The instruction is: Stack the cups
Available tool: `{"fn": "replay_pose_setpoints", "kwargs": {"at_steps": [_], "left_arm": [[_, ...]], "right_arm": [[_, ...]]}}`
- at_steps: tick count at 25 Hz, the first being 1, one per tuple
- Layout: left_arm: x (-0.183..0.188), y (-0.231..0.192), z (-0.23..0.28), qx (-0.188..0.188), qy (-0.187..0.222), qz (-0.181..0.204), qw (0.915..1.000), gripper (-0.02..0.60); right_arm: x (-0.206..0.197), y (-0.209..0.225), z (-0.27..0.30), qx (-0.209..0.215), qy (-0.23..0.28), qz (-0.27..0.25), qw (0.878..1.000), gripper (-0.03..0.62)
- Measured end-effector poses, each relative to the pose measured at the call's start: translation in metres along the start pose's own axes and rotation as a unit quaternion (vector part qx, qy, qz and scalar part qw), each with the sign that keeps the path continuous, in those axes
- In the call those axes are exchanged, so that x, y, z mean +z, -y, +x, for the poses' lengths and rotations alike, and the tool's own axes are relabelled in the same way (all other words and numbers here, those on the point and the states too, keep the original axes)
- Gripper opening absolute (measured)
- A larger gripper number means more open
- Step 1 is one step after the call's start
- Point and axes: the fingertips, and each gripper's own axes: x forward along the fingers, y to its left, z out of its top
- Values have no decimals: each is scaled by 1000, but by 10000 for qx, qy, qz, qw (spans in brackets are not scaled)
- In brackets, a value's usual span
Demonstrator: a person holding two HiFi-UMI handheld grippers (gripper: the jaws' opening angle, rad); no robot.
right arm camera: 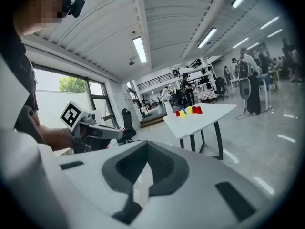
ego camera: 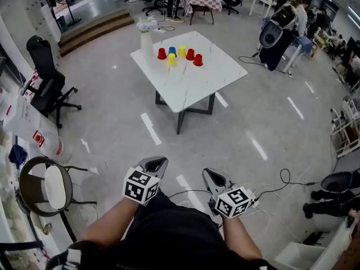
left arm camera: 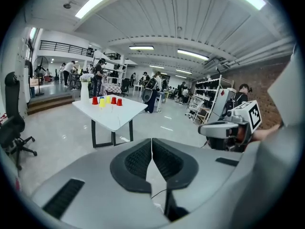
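Stacking had not begun, as far as I could judge. The cups stood in a loose cluster toward the far side of the white bench, just beside a pale vase with flowers, and well apart from me across open floor. I counted six: three red cups, two yellow cups and one blue cup half hidden behind the yellows. They looked to sit rim-down, each on its own spot. From that far off I could not rule out that one was already nested on another, but none rose taller than its neighbours.

My left claw hung low in front of my body, its jaws pressed together with nothing between them. Its own view showed the dark pads meeting along one line. My right claw hung near it, likewise closed and empty, its pads meeting in its own view as well. Neither was anywhere near the bench.

So everything was left to do, by my reckoning: walk up to the bench, open a claw, take a first cup by its wall, set it over a second, and repeat until one tower stood. An office chair stood off to the left, away from the straight path to the bench.
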Motion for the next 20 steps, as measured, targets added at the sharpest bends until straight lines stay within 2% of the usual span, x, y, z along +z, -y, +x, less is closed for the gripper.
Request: {"fn": "replay_pose_setpoints", "kwargs": {"at_steps": [6,11,20], "left_arm": [[-11,-1,-4,85,-126,28,9999,9],[-13,-22,-1,174,-246,-213,9993,9],[29,-73,45,-63,-160,-112,9998,9]], "right_arm": [[-16,5,7,19,-141,187,9997,2],[-9,9,27,94,-204,317,9992,2],[27,37,86,-82,-313,229,9992,2]]}}
